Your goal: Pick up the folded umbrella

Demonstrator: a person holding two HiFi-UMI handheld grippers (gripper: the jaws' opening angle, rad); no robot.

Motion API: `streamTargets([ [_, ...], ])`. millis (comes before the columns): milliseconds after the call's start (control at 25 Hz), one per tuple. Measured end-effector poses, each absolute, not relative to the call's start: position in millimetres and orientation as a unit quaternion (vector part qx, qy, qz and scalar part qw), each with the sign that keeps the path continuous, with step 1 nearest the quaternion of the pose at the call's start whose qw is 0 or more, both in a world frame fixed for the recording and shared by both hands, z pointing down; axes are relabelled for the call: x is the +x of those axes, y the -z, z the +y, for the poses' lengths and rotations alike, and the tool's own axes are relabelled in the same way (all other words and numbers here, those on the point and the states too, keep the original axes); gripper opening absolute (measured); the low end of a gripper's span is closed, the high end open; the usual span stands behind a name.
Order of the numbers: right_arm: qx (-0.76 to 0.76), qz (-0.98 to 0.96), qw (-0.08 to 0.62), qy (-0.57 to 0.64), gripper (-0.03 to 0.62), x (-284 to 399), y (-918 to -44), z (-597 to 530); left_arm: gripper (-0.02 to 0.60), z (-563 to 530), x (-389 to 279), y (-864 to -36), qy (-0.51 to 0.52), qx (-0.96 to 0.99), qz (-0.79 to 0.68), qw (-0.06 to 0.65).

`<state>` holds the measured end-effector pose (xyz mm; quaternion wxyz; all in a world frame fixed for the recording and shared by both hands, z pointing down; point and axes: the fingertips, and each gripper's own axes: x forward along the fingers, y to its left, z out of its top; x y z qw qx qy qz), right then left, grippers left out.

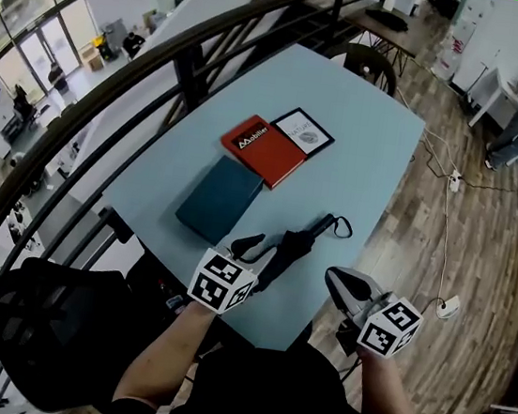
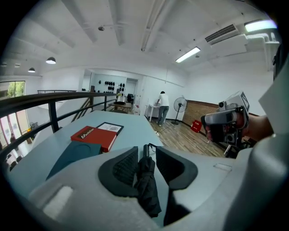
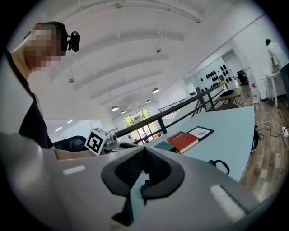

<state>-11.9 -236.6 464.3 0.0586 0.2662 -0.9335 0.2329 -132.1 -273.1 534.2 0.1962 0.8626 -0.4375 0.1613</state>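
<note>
The folded black umbrella (image 1: 299, 245) lies on the light blue table (image 1: 369, 159) near its front edge, handle and wrist strap (image 1: 341, 227) pointing away from me. My left gripper (image 1: 262, 254) straddles its near end. In the left gripper view the umbrella (image 2: 146, 180) runs between the two parted pads, and a strip of table shows between it and the right pad, so the left gripper (image 2: 146, 150) is open. My right gripper (image 1: 344, 281) hangs just off the table's front right edge with its tips together and nothing between them (image 3: 144, 150). In the right gripper view only the strap (image 3: 220, 166) is visible.
A teal book (image 1: 220, 198), a red book (image 1: 262, 150) and a black-framed white sheet (image 1: 304, 132) lie left of and beyond the umbrella. A dark railing (image 1: 168, 38) curves along the table's left side. A black chair (image 1: 46, 315) stands at lower left. A cable and power strip (image 1: 447, 307) lie on the wooden floor.
</note>
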Motion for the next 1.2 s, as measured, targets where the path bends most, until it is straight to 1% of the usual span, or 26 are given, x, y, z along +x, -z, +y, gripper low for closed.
streamTargets([
  [160, 0.266, -0.927, 0.065, -0.256, 0.002, 3.4, -479.1, -265.1, 0.147, -293.9, -109.9, -565.3, -0.204, 0.861, -0.412, 0.216],
  [280, 0.258, -0.925, 0.069, -0.271, 0.002, 11.8, -490.6, -285.5, 0.188, -308.6, -94.0, -592.5, -0.241, 0.856, -0.395, 0.232],
  [360, 0.252, -0.923, 0.071, -0.281, 0.002, 15.2, -499.6, -295.0, 0.205, -315.7, -88.2, -616.7, -0.277, 0.845, -0.388, 0.241],
  [520, 0.243, -0.920, 0.071, -0.300, 0.002, 23.7, -517.5, -306.3, 0.286, -322.3, -77.1, -666.5, -0.350, 0.822, -0.374, 0.249],
  [680, 0.247, -0.913, 0.067, -0.318, 0.002, 36.0, -533.9, -308.8, 0.319, -324.7, -61.9, -696.9, -0.390, 0.812, -0.353, 0.253],
  [840, 0.257, -0.904, 0.068, -0.334, 0.002, 54.8, -545.5, -302.4, 0.374, -324.0, -52.8, -721.9, -0.425, 0.799, -0.330, 0.268],
  [1080, 0.280, -0.895, 0.073, -0.339, 0.002, 88.2, -554.2, -304.2, 0.376, -320.8, -48.6, -745.3, -0.487, 0.776, -0.311, 0.253],
  [1200, 0.283, -0.893, 0.074, -0.342, 0.002, 97.7, -553.3, -303.7, 0.376, -319.2, -49.2, -752.4, -0.498, 0.762, -0.318, 0.266],
])
